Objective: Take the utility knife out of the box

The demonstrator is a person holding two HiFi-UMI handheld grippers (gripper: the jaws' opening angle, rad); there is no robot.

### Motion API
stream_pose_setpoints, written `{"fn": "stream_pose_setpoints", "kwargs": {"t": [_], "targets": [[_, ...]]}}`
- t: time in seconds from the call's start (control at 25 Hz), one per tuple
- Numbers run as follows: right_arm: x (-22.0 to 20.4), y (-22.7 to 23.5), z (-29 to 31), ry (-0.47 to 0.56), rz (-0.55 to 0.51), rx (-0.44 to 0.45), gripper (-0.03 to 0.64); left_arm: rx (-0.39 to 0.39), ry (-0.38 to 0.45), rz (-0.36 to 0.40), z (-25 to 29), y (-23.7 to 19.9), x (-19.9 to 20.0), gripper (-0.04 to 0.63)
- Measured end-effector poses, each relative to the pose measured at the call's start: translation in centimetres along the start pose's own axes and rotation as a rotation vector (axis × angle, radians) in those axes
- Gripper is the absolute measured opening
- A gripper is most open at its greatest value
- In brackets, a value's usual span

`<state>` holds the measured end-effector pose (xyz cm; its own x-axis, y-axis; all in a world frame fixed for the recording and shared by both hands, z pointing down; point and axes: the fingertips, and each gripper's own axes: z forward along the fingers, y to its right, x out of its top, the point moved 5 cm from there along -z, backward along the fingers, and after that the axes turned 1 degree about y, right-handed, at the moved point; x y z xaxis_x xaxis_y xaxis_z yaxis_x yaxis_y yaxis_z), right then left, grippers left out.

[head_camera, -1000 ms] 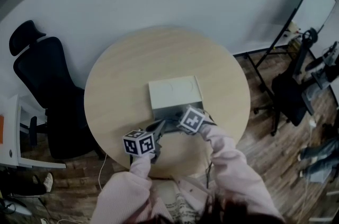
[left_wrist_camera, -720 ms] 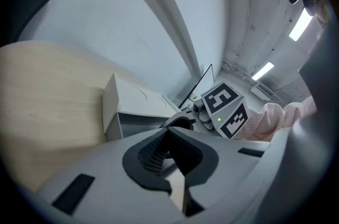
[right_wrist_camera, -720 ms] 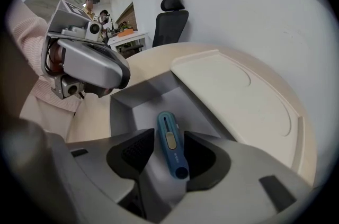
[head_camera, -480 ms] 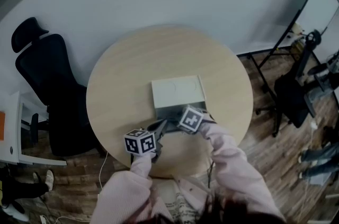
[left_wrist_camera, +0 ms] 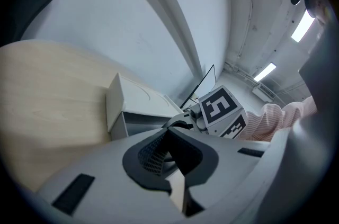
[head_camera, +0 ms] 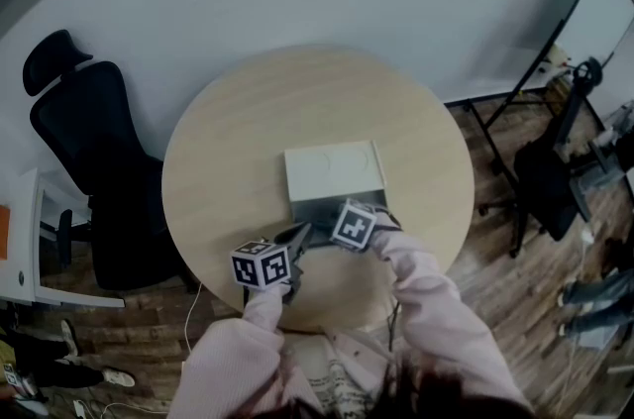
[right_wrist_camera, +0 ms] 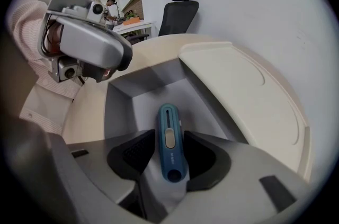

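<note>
A white box (head_camera: 334, 169) lies on the round table, its grey drawer (right_wrist_camera: 132, 106) pulled out towards me. In the drawer lies a blue utility knife (right_wrist_camera: 169, 143), flat on the floor. My right gripper (right_wrist_camera: 168, 139) points steeply down into the drawer, and its jaws have just been closing a little around the knife. The pads stand on either side of it, with a narrow gap still showing on the left. In the head view the right gripper (head_camera: 344, 215) sits over the drawer. My left gripper (head_camera: 300, 234) rests at the drawer's front left corner, tips together, and it holds nothing I can see.
The wooden table (head_camera: 228, 159) has bare surface all round the box. A black office chair (head_camera: 79, 140) stands at the left. A whiteboard on a stand (head_camera: 565, 31) and more chairs are at the right. The box's white lid (right_wrist_camera: 249, 96) lies just right of the drawer.
The right gripper has turned slightly over the drawer. The left gripper, the box and the drawer have kept their places.
</note>
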<state>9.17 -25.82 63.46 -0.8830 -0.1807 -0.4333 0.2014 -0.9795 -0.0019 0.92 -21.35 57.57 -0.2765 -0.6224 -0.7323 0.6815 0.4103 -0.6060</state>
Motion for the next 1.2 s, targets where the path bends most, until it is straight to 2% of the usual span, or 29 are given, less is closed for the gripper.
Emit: {"fn": "stream_pose_setpoints", "kwargs": {"t": [0.24, 0.4, 0.64, 1.0, 1.2], "targets": [[-0.1, -0.2, 0.1, -0.018, -0.025, 0.01, 0.183, 0.006, 0.004, -0.006, 0.0, -0.2, 0.0, 0.003], [0.0, -0.4, 0.1, -0.018, -0.046, 0.018, 0.144, 0.009, 0.002, -0.011, 0.0, -0.2, 0.0, 0.003], [-0.1, -0.3, -0.1, -0.011, -0.046, 0.011, 0.138, 0.006, 0.005, -0.013, 0.1, -0.1, 0.0, 0.003], [-0.2, -0.2, -0.3, 0.024, -0.003, 0.01, 0.137, 0.01, 0.005, -0.007, -0.2, 0.0, -0.1, 0.003], [0.0, 0.1, -1.3, 0.066, 0.006, -0.02, 0.137, 0.01, 0.009, -0.005, -0.3, 0.1, -0.2, 0.003]]}}
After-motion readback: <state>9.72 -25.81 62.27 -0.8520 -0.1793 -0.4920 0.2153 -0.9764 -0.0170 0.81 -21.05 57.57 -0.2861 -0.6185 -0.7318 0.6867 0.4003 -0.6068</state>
